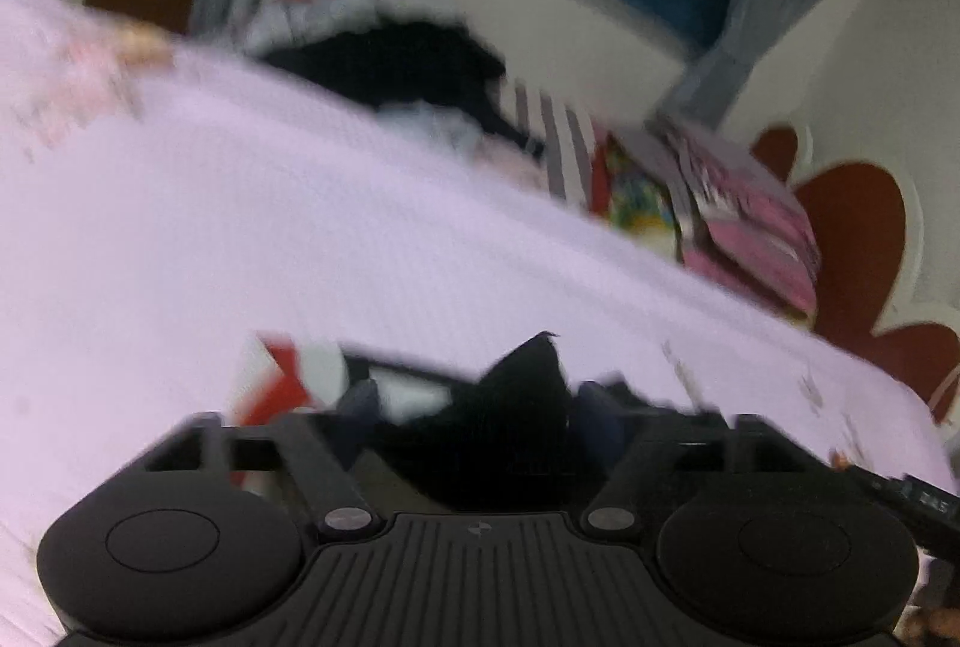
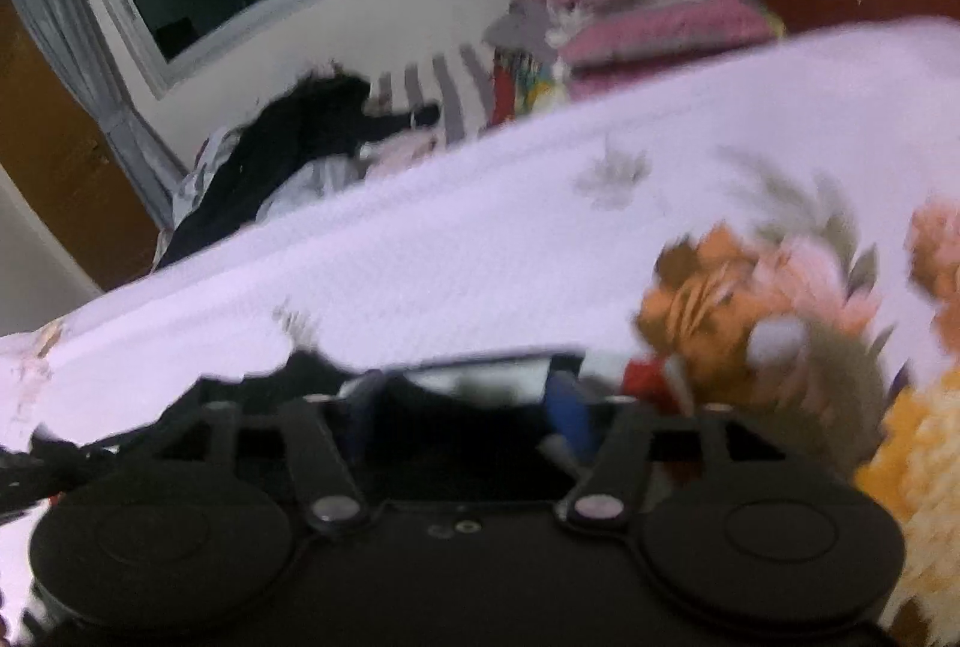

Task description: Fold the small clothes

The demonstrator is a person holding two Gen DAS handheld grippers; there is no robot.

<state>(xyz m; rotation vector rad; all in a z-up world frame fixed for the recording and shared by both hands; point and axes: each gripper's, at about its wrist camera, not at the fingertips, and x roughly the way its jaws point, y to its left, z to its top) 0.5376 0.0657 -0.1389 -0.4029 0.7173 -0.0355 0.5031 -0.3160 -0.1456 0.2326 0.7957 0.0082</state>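
I am holding a small black cloth garment (image 1: pixel 516 407) low over the lilac ribbed bedspread (image 1: pixel 300 239), likely to lay it flat for folding. My left tool (image 1: pixel 480 407) is pinching a peaked fold; my right tool (image 2: pixel 462 407) is straddling dark fabric, its grip blurred beyond telling.

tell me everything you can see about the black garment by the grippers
The black garment is dark, soft-looking cloth, blurred in both views. In the left wrist view a pointed fold of it rises between the left gripper jaws, over the lilac bedspread. In the right wrist view, black fabric fills the right gripper too. Any red and white print nearby is unclear.
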